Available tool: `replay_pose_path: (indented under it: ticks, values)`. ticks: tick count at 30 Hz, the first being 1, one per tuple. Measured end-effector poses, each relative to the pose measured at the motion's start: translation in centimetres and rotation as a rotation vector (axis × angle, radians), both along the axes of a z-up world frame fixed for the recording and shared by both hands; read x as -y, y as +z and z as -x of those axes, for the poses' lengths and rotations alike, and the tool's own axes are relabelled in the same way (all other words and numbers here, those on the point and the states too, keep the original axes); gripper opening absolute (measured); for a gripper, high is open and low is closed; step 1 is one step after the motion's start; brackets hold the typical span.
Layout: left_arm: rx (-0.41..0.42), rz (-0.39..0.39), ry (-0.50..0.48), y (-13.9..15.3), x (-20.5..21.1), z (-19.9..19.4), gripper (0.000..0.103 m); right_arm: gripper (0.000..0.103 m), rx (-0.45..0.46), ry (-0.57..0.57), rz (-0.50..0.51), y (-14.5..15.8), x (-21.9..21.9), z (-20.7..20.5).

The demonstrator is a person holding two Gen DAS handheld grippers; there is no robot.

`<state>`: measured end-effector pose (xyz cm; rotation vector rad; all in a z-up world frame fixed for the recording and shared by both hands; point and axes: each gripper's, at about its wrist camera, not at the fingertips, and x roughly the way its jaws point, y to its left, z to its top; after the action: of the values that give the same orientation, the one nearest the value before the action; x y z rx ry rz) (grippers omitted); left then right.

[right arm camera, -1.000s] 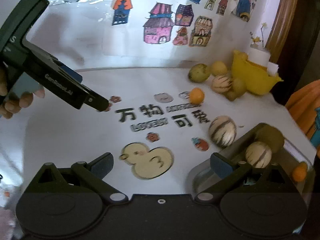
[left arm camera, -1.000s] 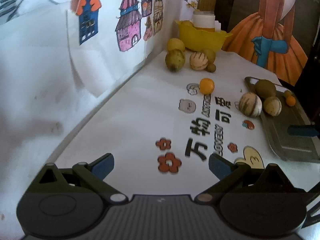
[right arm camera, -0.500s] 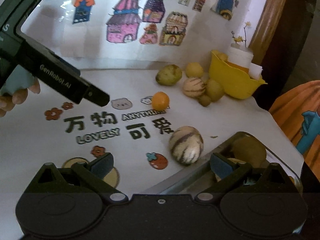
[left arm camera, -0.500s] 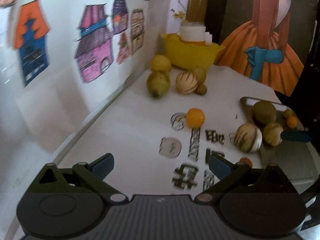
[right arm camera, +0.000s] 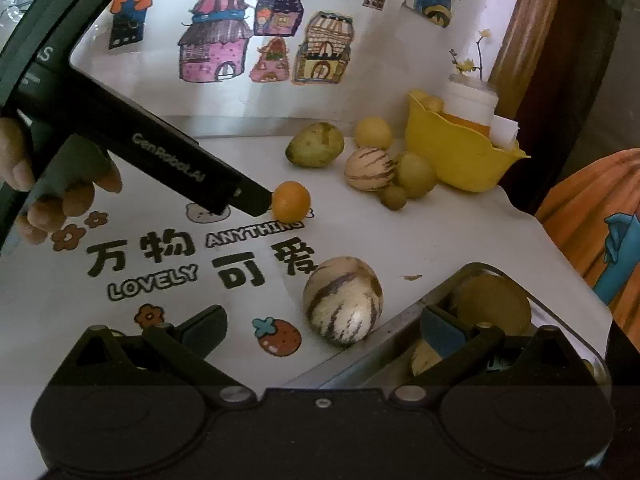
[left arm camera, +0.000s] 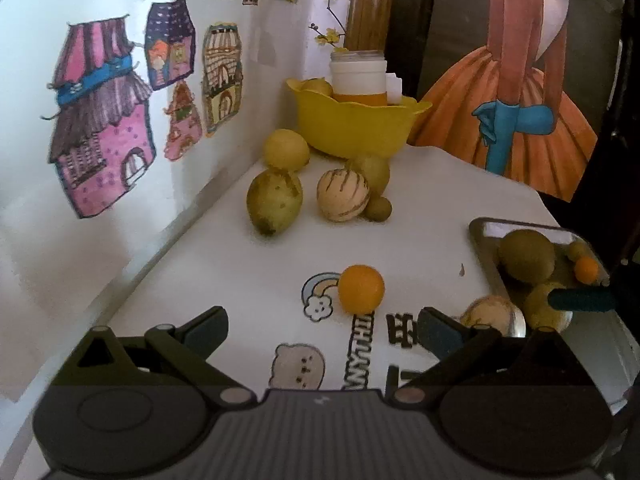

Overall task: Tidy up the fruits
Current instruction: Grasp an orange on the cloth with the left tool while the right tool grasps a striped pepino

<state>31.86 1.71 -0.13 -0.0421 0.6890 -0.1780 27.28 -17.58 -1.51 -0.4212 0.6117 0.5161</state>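
Orange fruit [left arm camera: 361, 289] sits alone on the white printed mat [left arm camera: 248, 280], straight ahead of my left claw [left arm camera: 322, 330] and just beyond its fingertips, roughly centred between them. It is round, so no axis matters; I only need to push forward. My left claw gapes wide, holding nothing. My right claw [right arm camera: 320, 330], also spread and empty, hovers by the tray [right arm camera: 560, 300] and the striped melon [right arm camera: 343, 300], farther from the fruit.
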Motion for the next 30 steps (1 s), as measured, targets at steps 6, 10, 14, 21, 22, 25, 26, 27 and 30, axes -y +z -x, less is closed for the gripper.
replay_pose_path:
  ticks: [6, 10, 14, 21, 22, 25, 26, 27, 30]
  values:
    - [0.033, 0.002, -0.018, -0.5, 0.7, -1.1, 0.103, 0.1, -0.032, 0.008, -0.044, -0.1, 0.2, -1.1]
    - [0.043, 0.014, -0.022, -0.9, 1.1, -1.8, 0.102, 0.094, -0.042, 0.01, -0.052, -0.1, 0.2, -1.8]
    - [0.033, 0.028, -0.023, -1.3, 1.2, -2.3, 0.1, 0.089, -0.04, 0.003, -0.035, -0.4, 0.0, -2.3]
    - [0.024, 0.037, -0.031, -1.6, 1.4, -2.7, 0.089, 0.075, -0.042, -0.025, -0.024, -0.9, 0.0, -2.8]
    - [0.025, 0.039, -0.034, -1.6, 1.4, -2.8, 0.087, 0.073, -0.046, -0.026, -0.026, -1.0, 0.0, -2.8]
    - [0.021, 0.046, -0.045, -1.6, 1.6, -2.9, 0.08, 0.064, -0.055, -0.026, -0.033, -1.0, 0.0, -3.0]
    - [0.02, 0.049, -0.048, -1.6, 1.6, -2.9, 0.077, 0.058, -0.055, -0.028, -0.037, -1.0, 0.0, -3.1]
    - [0.018, 0.052, -0.051, -1.7, 1.7, -3.0, 0.074, 0.054, -0.056, -0.029, -0.039, -1.0, 0.0, -3.1]
    - [0.009, 0.06, -0.062, -1.8, 1.8, -3.0, 0.063, 0.051, -0.059, -0.038, -0.04, -1.0, 0.0, -3.3]
